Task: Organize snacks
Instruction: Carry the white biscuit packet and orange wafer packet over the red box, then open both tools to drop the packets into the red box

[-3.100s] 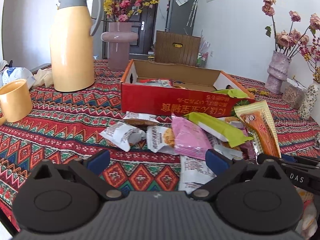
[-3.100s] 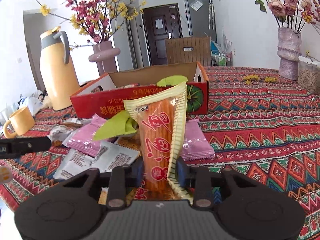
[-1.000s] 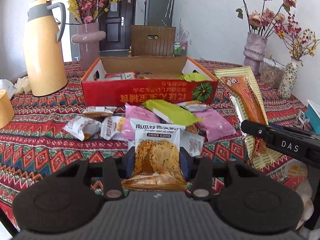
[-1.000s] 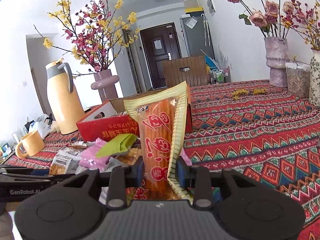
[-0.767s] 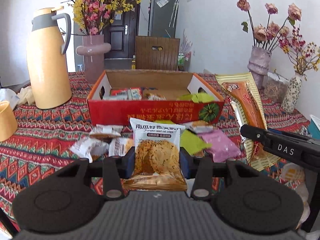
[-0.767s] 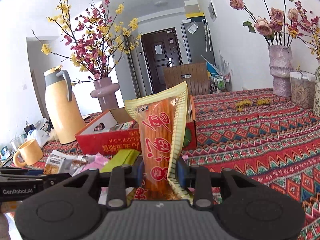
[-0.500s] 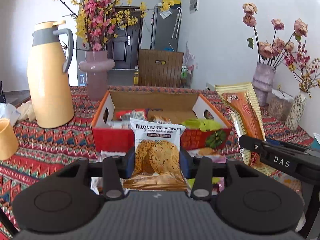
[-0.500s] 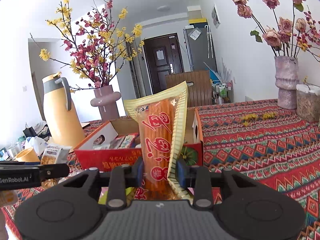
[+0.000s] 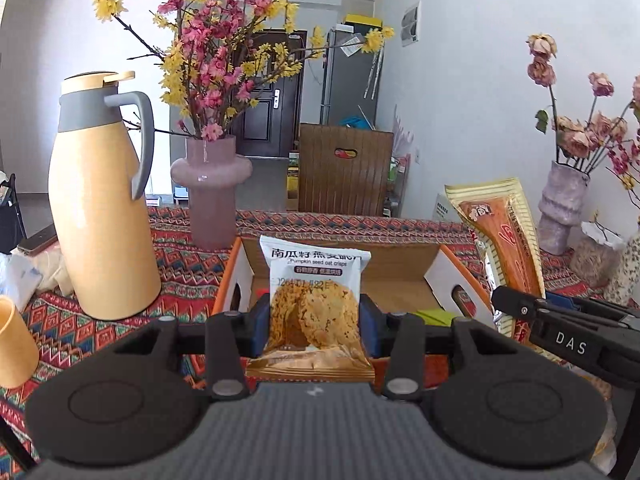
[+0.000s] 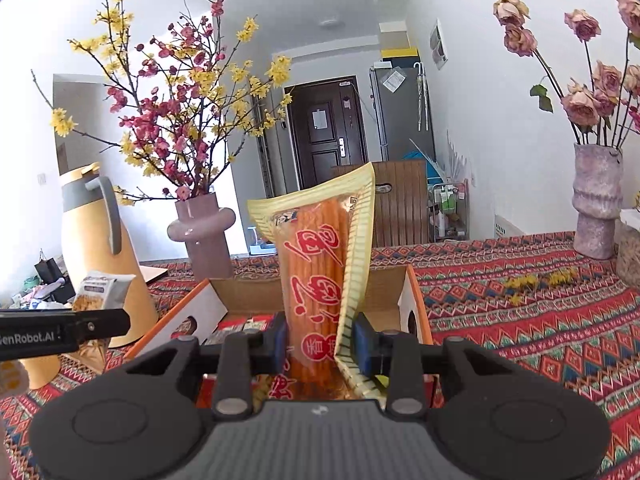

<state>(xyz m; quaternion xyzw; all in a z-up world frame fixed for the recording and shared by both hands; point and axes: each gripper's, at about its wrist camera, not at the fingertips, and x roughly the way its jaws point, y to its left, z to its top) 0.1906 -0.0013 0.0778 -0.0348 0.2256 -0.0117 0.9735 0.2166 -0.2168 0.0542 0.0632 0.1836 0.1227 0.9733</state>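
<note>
My left gripper [image 9: 314,322] is shut on a white oat crisp packet [image 9: 314,300] and holds it upright in front of the open red cardboard box [image 9: 400,276]. My right gripper [image 10: 318,344] is shut on a long orange-and-yellow snack bag [image 10: 316,276], also upright over the same box [image 10: 384,296]. The right gripper with its bag shows in the left wrist view [image 9: 504,252]. The left gripper's packet shows at the left of the right wrist view [image 10: 100,292]. Some packets lie inside the box.
A yellow thermos jug [image 9: 100,208] and a pink vase with blossom branches [image 9: 212,196] stand behind the box on the left. A yellow mug [image 9: 12,344] is at the left edge. Vases with dried roses [image 10: 596,208] stand on the right of the patterned tablecloth [image 10: 540,320].
Both grippers have risen and moved forward toward the box with their packets. The loose snack pile on the table has dropped out of view.
</note>
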